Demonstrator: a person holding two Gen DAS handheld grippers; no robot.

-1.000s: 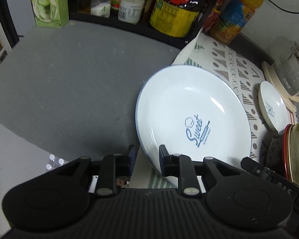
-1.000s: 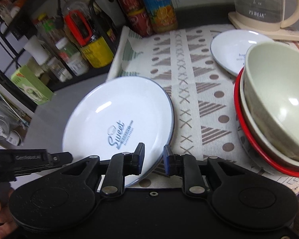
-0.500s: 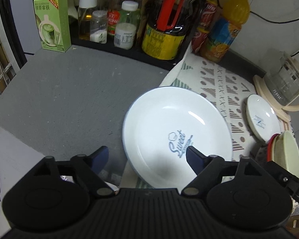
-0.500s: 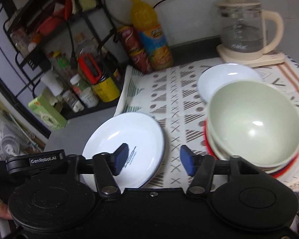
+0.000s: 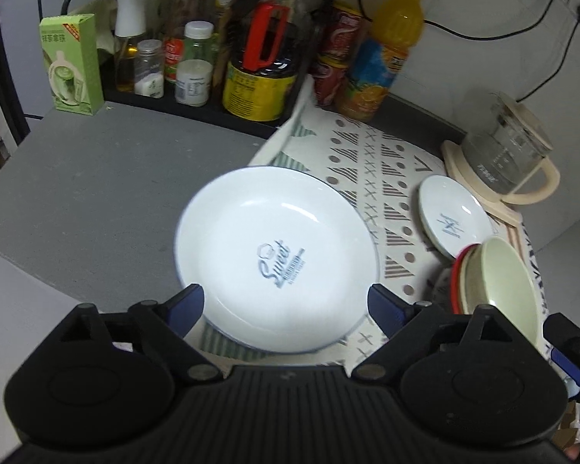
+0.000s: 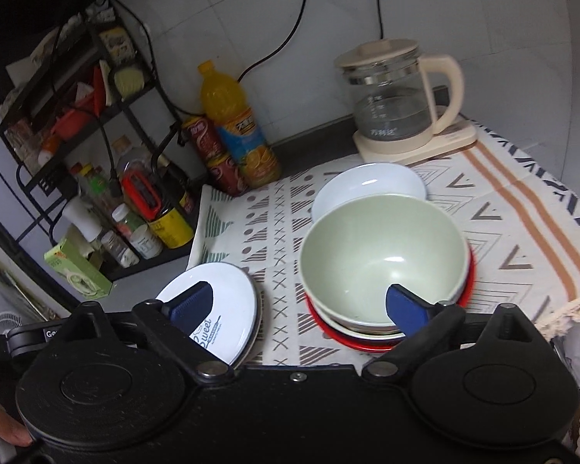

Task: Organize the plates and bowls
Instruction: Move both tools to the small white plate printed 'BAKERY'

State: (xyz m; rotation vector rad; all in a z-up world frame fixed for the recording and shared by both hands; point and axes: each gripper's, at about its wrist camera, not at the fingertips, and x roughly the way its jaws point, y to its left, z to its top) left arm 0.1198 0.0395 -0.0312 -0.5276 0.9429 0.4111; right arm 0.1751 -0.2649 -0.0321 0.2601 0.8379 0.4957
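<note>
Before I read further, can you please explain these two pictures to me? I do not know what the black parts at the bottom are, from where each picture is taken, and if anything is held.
No robot: a person holds a hand-held gripper in each hand, each with a fisheye camera looking along its two blue-padded fingers. One picture comes from the left gripper, the other from the right gripper.

On the patterned cloth lies a big white plate, partly over the grey counter. Beside it are a small white plate and a green bowl stacked on other dishes, the lowest red. Behind stand a glass kettle, an orange bottle and a rack of jars.

Nothing is held. Both grippers have just been opening and now stand wide, above the big plate, not touching it.
</note>
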